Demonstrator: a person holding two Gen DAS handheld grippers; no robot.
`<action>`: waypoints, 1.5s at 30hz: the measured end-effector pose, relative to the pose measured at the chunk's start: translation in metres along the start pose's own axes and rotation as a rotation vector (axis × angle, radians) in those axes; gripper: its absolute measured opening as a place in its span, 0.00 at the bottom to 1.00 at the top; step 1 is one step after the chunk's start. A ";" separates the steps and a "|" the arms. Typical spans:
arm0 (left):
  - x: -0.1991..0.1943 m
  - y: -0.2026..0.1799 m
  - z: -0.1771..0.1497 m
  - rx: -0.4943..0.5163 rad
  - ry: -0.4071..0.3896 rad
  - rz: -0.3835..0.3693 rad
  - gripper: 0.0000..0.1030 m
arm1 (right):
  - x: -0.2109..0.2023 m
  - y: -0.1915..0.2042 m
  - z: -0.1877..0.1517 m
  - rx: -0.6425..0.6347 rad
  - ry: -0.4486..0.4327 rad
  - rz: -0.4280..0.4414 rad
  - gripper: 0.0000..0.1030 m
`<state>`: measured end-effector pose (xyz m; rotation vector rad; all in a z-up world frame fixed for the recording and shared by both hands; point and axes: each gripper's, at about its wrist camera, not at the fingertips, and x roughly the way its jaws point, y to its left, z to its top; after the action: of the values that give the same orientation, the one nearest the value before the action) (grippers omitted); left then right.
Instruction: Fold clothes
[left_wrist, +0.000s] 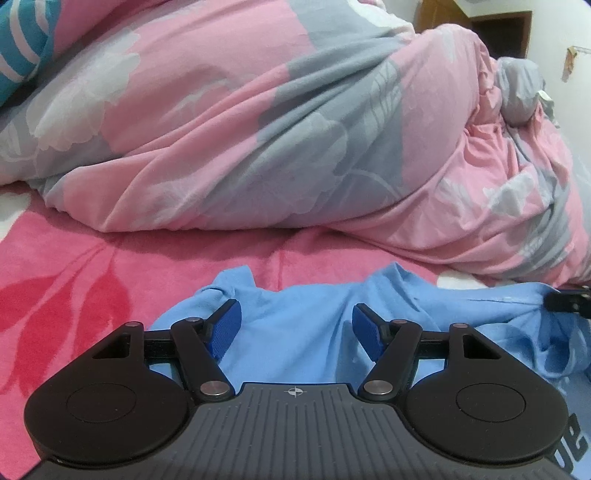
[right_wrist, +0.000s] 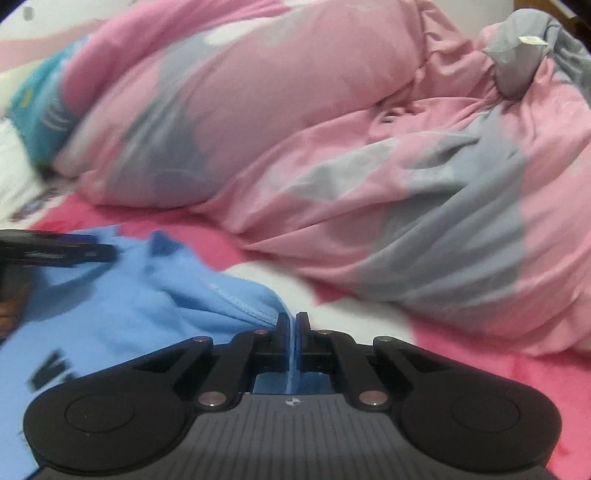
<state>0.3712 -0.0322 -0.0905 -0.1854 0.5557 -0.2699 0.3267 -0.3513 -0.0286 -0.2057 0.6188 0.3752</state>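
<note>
The right gripper (right_wrist: 292, 325) is pinching the blue shirt's (left_wrist: 306, 332) stitched hem while the left gripper (left_wrist: 296, 325) is hovering spread wide above it, so I'd be keeping that edge taut.

Bed covered by pink floral sheet (left_wrist: 92, 266). Light blue garment (left_wrist: 295, 332) lies crumpled on the near part of the sheet. Bunched pink-and-grey duvet (left_wrist: 258, 129) lies behind it, across the far side.
</note>
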 end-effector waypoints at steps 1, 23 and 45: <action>0.000 0.000 0.000 -0.003 -0.002 0.001 0.65 | 0.008 -0.001 0.001 -0.006 0.007 -0.032 0.02; -0.002 0.010 0.004 -0.062 -0.038 0.024 0.64 | 0.046 0.045 0.040 0.022 0.045 -0.034 0.34; -0.010 0.008 -0.002 -0.068 -0.059 0.049 0.65 | 0.085 0.042 0.078 0.314 0.048 0.135 0.16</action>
<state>0.3637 -0.0221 -0.0895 -0.2449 0.5108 -0.1978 0.4138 -0.2658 -0.0207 0.1284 0.7320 0.3979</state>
